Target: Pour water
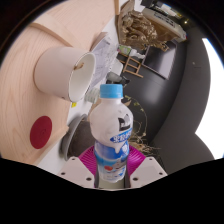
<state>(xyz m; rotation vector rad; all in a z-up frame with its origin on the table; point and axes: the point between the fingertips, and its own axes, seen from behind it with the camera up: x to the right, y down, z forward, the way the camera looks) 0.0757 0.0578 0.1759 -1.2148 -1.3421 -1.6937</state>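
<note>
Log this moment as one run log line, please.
phase: pre-pour | hand-held gripper: shut on bottle | bottle: upright, white cap on | white cup: beyond fingers, tilted in view | water: none pouring

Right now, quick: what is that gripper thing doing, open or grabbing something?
Gripper: closed on the plastic water bottle, both pink-padded fingers pressing its sides; a white cup sits beyond it.

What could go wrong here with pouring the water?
1. The bottle sits between the gripper fingers with its blue cap apparently on, so likely nothing pours until it is off.
2. The cup lies tilted toward the bottle; water may miss its mouth and wet the table.
</note>
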